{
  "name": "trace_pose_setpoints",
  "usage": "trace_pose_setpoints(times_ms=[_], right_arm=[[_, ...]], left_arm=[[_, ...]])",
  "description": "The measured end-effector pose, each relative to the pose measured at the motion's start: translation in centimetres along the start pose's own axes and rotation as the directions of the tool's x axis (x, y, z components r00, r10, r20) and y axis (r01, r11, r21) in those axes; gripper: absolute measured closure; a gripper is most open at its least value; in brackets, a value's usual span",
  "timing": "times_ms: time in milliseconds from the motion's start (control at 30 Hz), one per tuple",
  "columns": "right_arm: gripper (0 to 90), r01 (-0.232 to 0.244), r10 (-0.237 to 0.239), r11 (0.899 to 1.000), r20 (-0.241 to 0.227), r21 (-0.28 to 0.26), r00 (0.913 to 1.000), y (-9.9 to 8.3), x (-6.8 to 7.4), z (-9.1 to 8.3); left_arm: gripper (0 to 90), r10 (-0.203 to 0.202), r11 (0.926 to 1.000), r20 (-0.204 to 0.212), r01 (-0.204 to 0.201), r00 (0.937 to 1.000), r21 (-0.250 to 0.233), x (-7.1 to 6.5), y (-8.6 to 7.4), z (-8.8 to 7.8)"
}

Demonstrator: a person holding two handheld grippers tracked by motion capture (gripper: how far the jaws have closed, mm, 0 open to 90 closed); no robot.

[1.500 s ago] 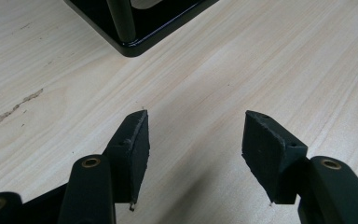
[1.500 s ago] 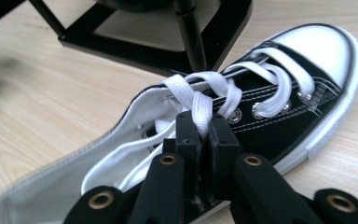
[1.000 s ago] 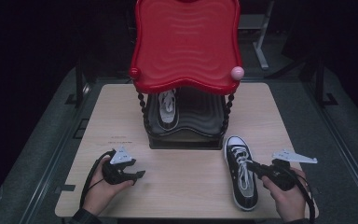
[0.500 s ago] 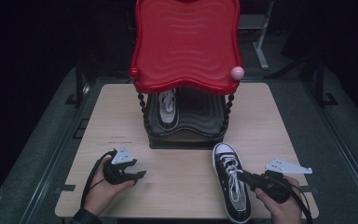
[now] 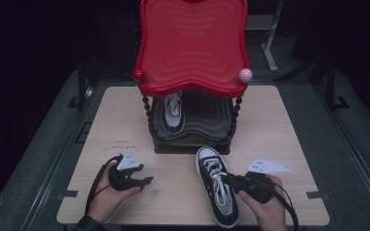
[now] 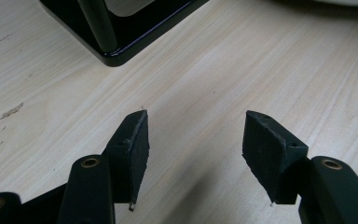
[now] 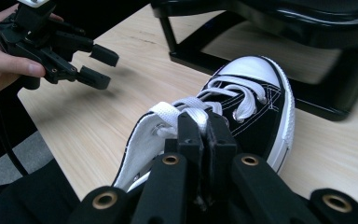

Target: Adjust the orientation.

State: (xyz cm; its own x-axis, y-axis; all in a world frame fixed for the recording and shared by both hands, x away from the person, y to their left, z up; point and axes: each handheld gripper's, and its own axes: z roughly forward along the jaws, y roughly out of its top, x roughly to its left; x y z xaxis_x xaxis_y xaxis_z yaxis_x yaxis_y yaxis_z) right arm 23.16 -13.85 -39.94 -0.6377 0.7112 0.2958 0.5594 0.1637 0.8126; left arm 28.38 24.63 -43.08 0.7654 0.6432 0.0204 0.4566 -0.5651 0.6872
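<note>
Shelving the second sneaker (image 5: 216,187): one sneaker (image 5: 173,112) already sat on the rack (image 5: 192,139).
Right gripper (image 7: 205,122) pinched its tongue; left gripper (image 6: 193,140) rested wide, empty; placing remained.

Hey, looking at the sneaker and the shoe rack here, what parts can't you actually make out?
- High view: the second sneaker on the rack's lower shelf; its toe is hidden by the red top shelf.
- Right gripper view: what the right gripper pinches on the held sneaker, tongue or lace; the jaws cover it. Heel cut off below.
- Left gripper view: the rack's base, cut by the top edge.
</note>
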Motion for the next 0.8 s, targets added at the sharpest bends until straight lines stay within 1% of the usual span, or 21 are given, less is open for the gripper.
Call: trace_pose_setpoints(times_ms=[133, 200, 233, 333, 433, 467, 567, 633, 667, 733, 800], right_arm=[[86.2, 0.027, -0.027, 1.000, -0.018, 0.015, 0.9995, 0.7, 1.2, 2.4], [86.2, 0.050, -0.050, 0.999, -0.030, 0.013, 0.9983, 1.0, 1.8, 3.6], [86.2, 0.053, -0.053, 0.998, -0.038, 0.015, 0.9979, 1.2, 2.1, 4.1], [86.1, 0.073, -0.071, 0.997, -0.060, 0.024, 0.9957, 1.3, 2.9, 5.5], [86.0, 0.099, -0.095, 0.993, -0.076, 0.058, 0.9926, 1.0, 3.5, 6.7], [85.9, 0.107, -0.100, 0.991, -0.083, 0.075, 0.9915, 0.8, 3.6, 6.9], [84.4, 0.117, -0.109, 0.990, -0.095, 0.085, 0.9895, 0.5, 3.5, 6.8], [81.6, 0.128, -0.118, 0.988, -0.111, 0.088, 0.9868, 0.4, 3.4, 6.7], [79.8, 0.141, -0.130, 0.987, -0.122, 0.083, 0.9840, 0.4, 3.2, 6.5], [77.1, 0.148, -0.139, 0.987, -0.126, 0.069, 0.9823, 0.5, 3.0, 6.1], [75.1, 0.157, -0.149, 0.986, -0.123, 0.055, 0.9812, 0.7, 2.6, 5.6]], left_arm=[[40.7, 0.007, 1.0000, 0.005, -0.007, 1.0000, -0.007, -0.1, 0.1, -0.1], [40.7, 0.007, 0.9999, 0.009, -0.007, 0.9999, -0.014, -0.3, 0.2, -0.1], [40.7, 0.009, 0.9998, 0.013, -0.009, 0.9999, -0.016, -0.3, 0.3, -0.1], [40.6, 0.017, 0.9994, 0.027, -0.016, 0.9995, -0.031, -0.9, 0.5, -0.3], [40.7, 0.035, 0.9985, 0.050, -0.032, 0.9981, -0.044, -1.6, 0.9, -0.4], [41.0, 0.038, 0.9982, 0.058, -0.035, 0.9976, -0.048, -1.8, 1.0, -0.4], [41.0, 0.057, 0.9966, 0.085, -0.052, 0.9948, -0.064, -2.8, 1.4, -0.5], [40.9, 0.066, 0.9954, 0.108, -0.058, 0.9920, -0.076, -3.5, 1.8, -0.5], [40.8, 0.067, 0.9947, 0.115, -0.057, 0.9911, -0.085, -3.9, 2.0, -0.5], [40.7, 0.079, 0.9929, 0.134, -0.066, 0.9878, -0.099, -4.6, 2.3, -0.5], [40.5, 0.084, 0.9909, 0.151, -0.067, 0.9849, -0.117, -5.3, 2.8, -0.4]])
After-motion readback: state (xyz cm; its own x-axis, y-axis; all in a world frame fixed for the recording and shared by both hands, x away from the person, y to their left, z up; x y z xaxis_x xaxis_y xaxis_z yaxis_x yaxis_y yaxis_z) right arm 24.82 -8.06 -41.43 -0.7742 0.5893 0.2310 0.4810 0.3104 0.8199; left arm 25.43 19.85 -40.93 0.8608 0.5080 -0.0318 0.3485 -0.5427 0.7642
